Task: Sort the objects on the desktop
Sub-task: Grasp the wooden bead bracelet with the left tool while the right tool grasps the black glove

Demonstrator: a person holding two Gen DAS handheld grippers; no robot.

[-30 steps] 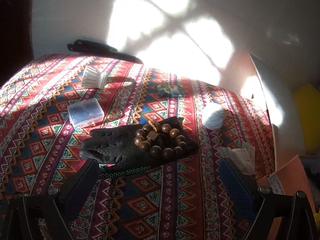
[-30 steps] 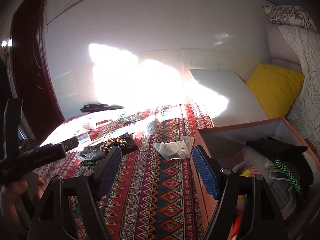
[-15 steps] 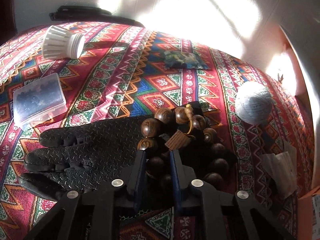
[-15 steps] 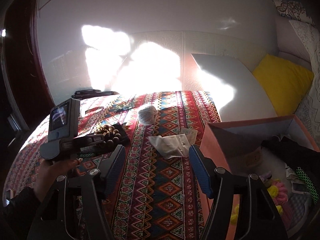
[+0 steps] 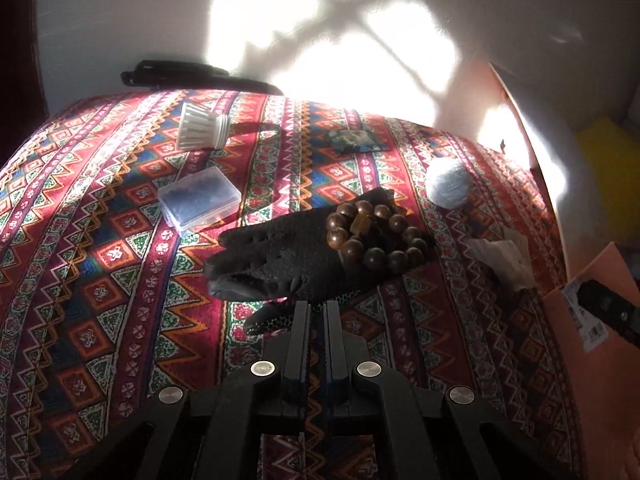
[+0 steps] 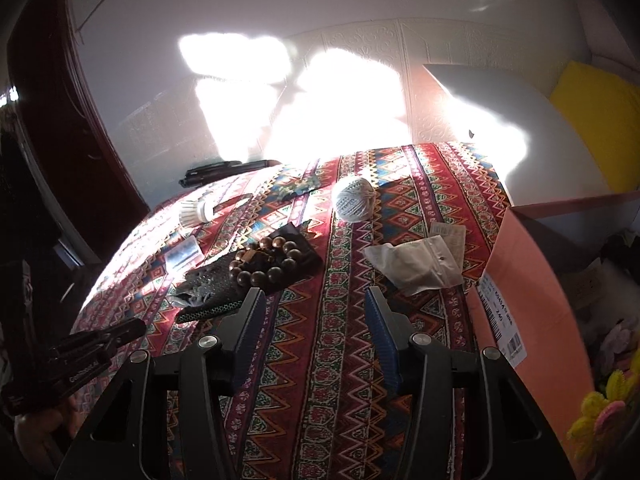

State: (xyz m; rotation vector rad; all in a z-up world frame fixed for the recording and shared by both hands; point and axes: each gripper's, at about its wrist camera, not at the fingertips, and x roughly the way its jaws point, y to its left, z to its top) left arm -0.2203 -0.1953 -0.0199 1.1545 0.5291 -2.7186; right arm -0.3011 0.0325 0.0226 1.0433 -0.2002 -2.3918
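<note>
A black glove (image 5: 288, 256) lies on the patterned cloth with a wooden bead bracelet (image 5: 376, 236) resting on its wrist end. My left gripper (image 5: 316, 308) is shut with nothing between its fingers. Its tips sit just short of the glove's green mesh cuff (image 5: 272, 320). In the right wrist view the same glove (image 6: 212, 284) and bracelet (image 6: 268, 260) lie to the left of my right gripper (image 6: 314, 296). The right jaws are closing over bare cloth with nothing between them. The left gripper's tip (image 6: 132, 326) shows at lower left, apart from the cuff.
On the cloth lie a yarn ball (image 5: 447, 182), a clear plastic box (image 5: 199, 199), a white ribbed bulb (image 5: 200, 126), a camouflage pouch (image 5: 354, 140) and a clear bag (image 6: 416, 266). An orange cardboard box (image 6: 528, 280) holding several things stands at the right edge. A black object (image 5: 176, 72) lies by the wall.
My left gripper went from wide open to shut among the beads, then drew back shut and empty; the bracelet stays on the glove. My right gripper sank toward the cloth and its jaws narrowed.
</note>
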